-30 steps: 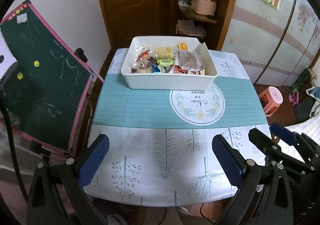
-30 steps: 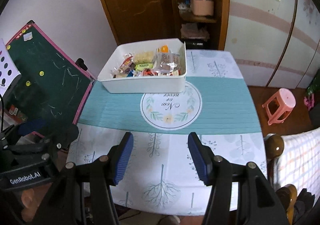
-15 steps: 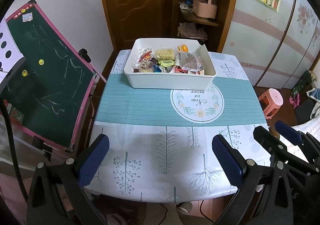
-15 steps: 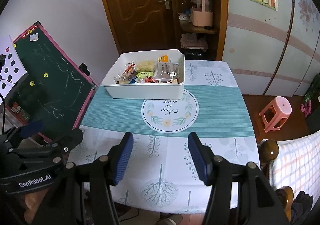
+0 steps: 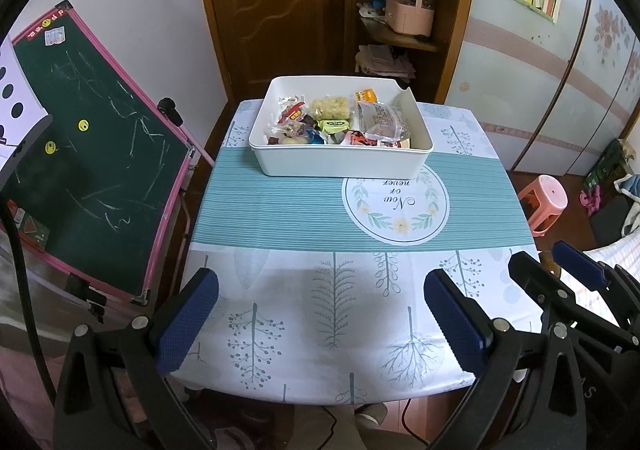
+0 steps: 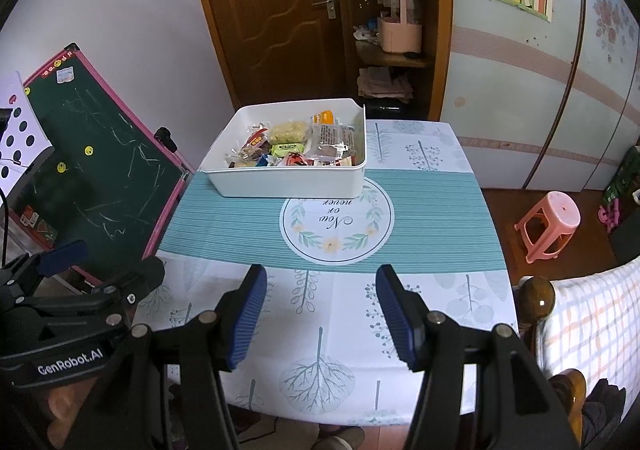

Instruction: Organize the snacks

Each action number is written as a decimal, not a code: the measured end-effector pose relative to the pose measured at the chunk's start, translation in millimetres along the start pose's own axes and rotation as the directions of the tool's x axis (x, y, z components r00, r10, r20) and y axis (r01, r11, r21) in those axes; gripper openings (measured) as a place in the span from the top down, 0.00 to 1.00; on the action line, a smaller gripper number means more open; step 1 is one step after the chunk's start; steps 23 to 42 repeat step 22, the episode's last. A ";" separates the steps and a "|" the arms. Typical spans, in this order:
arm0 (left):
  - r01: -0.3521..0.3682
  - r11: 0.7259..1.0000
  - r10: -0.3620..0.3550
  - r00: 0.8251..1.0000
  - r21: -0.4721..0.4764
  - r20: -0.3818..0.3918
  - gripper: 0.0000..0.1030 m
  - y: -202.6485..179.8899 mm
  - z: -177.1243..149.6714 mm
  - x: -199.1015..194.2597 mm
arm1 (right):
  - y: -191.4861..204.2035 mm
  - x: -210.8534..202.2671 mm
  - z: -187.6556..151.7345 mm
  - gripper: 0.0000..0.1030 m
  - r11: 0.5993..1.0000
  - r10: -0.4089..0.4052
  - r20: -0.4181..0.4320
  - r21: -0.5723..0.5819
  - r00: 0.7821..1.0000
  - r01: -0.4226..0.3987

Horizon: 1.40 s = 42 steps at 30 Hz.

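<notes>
- White plastic bin [image 5: 340, 162] stands on the far half of the table [image 5: 280, 210], straddling the far edge of the teal striped band of the tablecloth [image 5: 248, 206]; its near wall just touches the round printed wreath emblem [image 5: 396, 202].
- Wrapped snacks [image 5: 336, 122] lie loose and mixed inside the bin: a pale yellow block, a green-wrapped piece, red and orange wrappers, and a larger clear packet [image 5: 380, 118] toward the right wall.
- Left gripper [image 5: 320, 310] hovers over the near edge of the table, jaws spread wide, blue pads [image 5: 186, 324] bare, nothing between them.
- Right gripper [image 6: 320, 322] hovers alongside over the same near edge, jaws parted to a moderate gap, pads [image 6: 246, 320] bare, nothing gripped.
- Both grippers are well apart from the bin; the near half of the cloth between them and the bin carries nothing.
- Green chalkboard [image 5: 88, 154] with a pink frame leans just beside the table's left side.
- Brown wooden door [image 6: 276, 18] and open shelving [image 6: 392, 50] stand behind the table.
- Pink stool [image 6: 548, 224] sits on the floor to the right, apart from the table.
</notes>
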State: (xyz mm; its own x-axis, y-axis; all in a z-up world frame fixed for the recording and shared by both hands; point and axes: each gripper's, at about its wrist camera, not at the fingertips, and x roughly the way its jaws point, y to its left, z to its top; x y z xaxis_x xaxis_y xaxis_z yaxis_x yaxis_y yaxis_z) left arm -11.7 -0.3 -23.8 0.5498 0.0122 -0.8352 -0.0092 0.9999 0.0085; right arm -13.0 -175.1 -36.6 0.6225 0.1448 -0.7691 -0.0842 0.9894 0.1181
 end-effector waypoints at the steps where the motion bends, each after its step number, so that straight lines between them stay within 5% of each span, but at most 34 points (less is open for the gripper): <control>1: 0.000 1.000 0.000 1.000 0.001 0.001 0.01 0.0 0.3 0.5 | 0.2 0.0 0.0 0.44 1.000 0.000 0.000 0.000 1.000 0.000; 42: 0.002 1.000 -0.002 1.000 -0.001 -0.025 0.01 -0.1 -5.7 6.0 | 2.2 -0.5 -5.1 0.44 1.000 0.001 0.003 0.007 1.000 -0.001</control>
